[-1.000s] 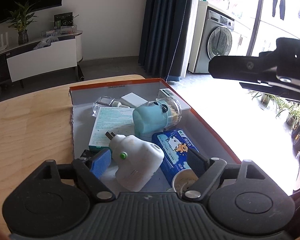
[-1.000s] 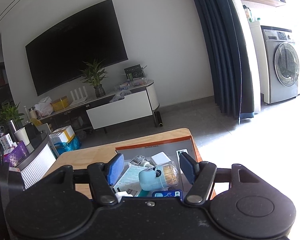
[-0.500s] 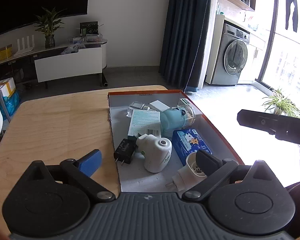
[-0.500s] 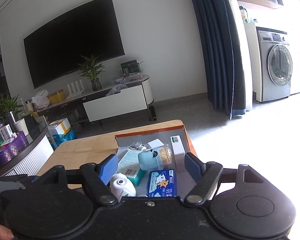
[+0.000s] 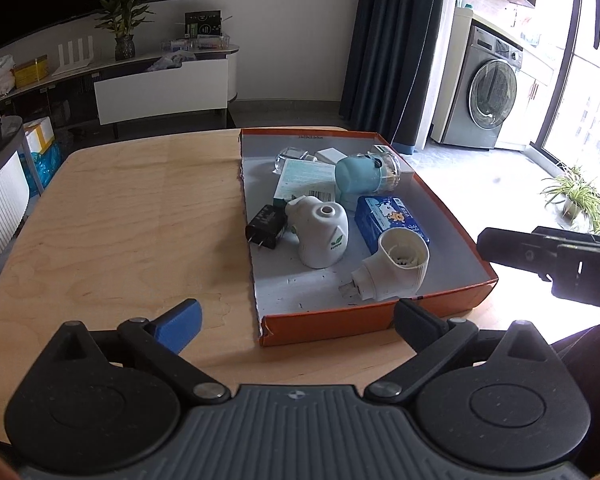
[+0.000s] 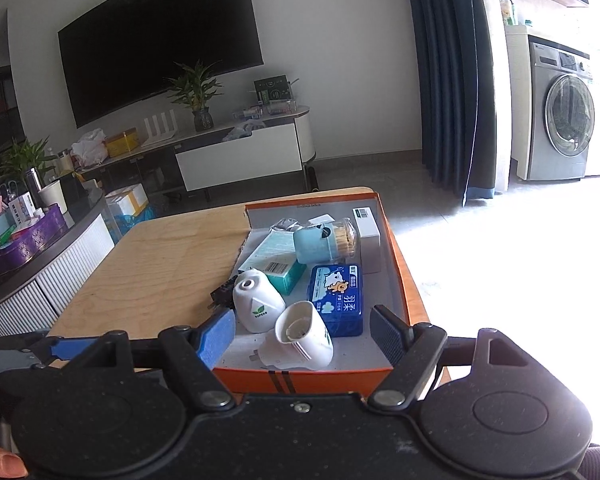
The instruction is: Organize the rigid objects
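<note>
1. The wooden worktop lies bare on its left half, as the left wrist view shows.
2. The left tongs hang low over the near edge of the worktop with their jaws spread as wide as they go. Nothing is between them. The blue pad sits over bare wood, the dark pad over the near wall of the box.
3. An orange cardboard box with a grey floor rests on the right half of the worktop and holds all the loose items.
4. At the box's left side a black plug adapter lies touching a white plug-in device with a green leaf mark.
5. Behind these a teal-and-white carton lies flat, with a clear plastic piece near the far wall.
6. A pale blue toothpick holder lies on its side toward the far right of the box.
7. A blue pack with a cartoon print lies in front of it.
8. A second white plug-in device lies tipped over near the front wall, its open end facing up.
9. The right tongs sit at the near edge of the box, jaws parted and empty, and show in the left wrist view as a dark bar at the right.
</note>
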The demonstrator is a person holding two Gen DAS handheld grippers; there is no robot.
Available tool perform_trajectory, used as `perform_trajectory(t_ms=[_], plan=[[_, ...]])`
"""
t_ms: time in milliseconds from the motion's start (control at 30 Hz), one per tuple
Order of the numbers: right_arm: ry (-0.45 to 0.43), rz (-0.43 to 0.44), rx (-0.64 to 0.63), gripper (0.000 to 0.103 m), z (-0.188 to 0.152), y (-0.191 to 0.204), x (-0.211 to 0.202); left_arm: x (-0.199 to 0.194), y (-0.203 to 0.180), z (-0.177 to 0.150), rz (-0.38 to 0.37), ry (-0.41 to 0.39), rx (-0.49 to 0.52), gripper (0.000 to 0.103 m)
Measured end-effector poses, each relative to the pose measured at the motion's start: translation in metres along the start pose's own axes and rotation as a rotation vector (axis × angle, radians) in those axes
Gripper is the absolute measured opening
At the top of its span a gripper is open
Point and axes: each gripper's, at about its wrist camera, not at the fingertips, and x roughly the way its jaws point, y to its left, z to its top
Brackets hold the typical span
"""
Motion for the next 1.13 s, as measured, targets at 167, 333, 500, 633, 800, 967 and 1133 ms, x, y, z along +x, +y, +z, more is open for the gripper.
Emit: perform_trajectory(t_ms=[167,333,500,633,800,967,1133], plan=[[0.028,-0.023,0.006,0.088,-0.0044,-0.0037,0.0000,-0.0029,-0.0008,-0.0027,0.034,0.000,-0.015,0.103],[0.051,-0.026,-0.001,0.088,-0.0080,-0.0042,0.0021,-0.0021,-0.0037,-0.0052,0.035,0.007,-0.004,0.103],[0.066,-0.022,-0.013,0.088,-0.0097,-0.0009,0.0044,-0.0013,-0.0043,-0.0059,0.042,0.011,-0.003,0.103],[0.073,-0.017,-0.017,0.088,-0.0101,0.0009,0.0059,-0.0010,-0.0042,-0.0056,0.044,0.014,-0.006,0.103],[0.075,-0.015,-0.019,0.088,-0.0097,0.0020,0.0068,0.0001,-0.0023,-0.0057,0.045,0.015,-0.016,0.103],[0.077,-0.019,-0.019,0.088,-0.0099,0.0022,0.0062,-0.0012,-0.0007,-0.0048,0.048,-0.002,-0.026,0.103],[0.079,-0.024,-0.014,0.088,-0.0102,0.0028,0.0075,-0.0005,-0.0004,-0.0047,0.040,0.000,-0.025,0.103]])
